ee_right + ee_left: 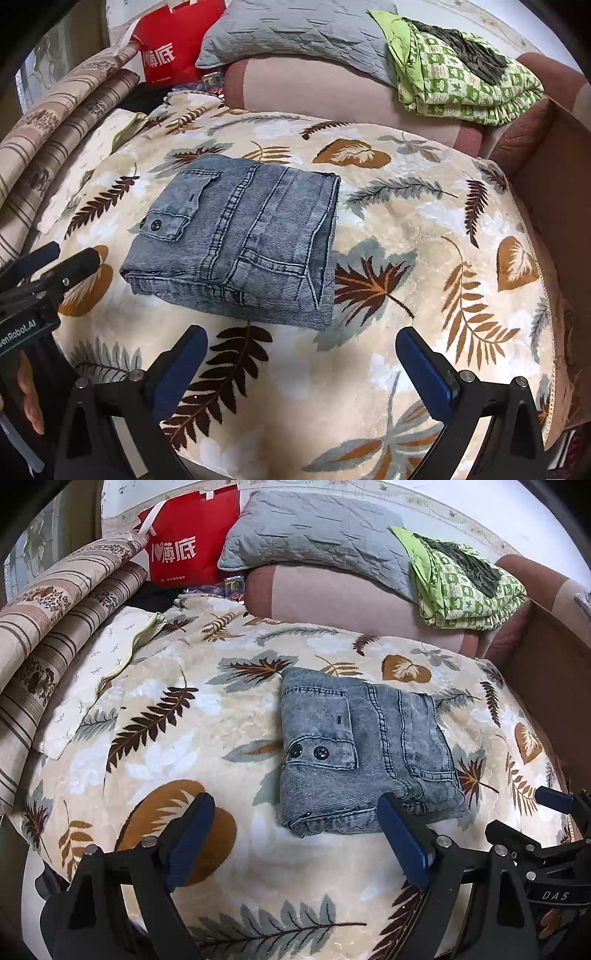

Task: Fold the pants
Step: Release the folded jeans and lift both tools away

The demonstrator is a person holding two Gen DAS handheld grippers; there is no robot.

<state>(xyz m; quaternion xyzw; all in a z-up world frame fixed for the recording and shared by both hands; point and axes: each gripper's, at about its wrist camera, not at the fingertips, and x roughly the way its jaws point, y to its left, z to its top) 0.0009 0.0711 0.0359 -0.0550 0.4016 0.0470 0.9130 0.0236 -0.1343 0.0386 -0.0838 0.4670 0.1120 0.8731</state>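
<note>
The grey-blue denim pants (354,746) lie folded into a compact rectangle on the leaf-patterned blanket (177,738), pocket flap with two dark snaps facing up. My left gripper (295,801) hovers open just above their near edge, and its blue fingers (192,830) touch nothing. In the right wrist view the pants (240,240) sit up and to the left of my right gripper (301,332). It stands wide open over bare blanket (369,369) with nothing between its fingers. The left gripper (55,258) shows at that view's left edge, with a hand (31,402) below it.
At the back are a grey quilted pillow (314,535), a red bag (184,542), a folded green patterned cloth (469,587) and a pink bolster (332,602). Striped brown bedding (48,635) is piled on the left. A brown cardboard wall (554,686) borders the right.
</note>
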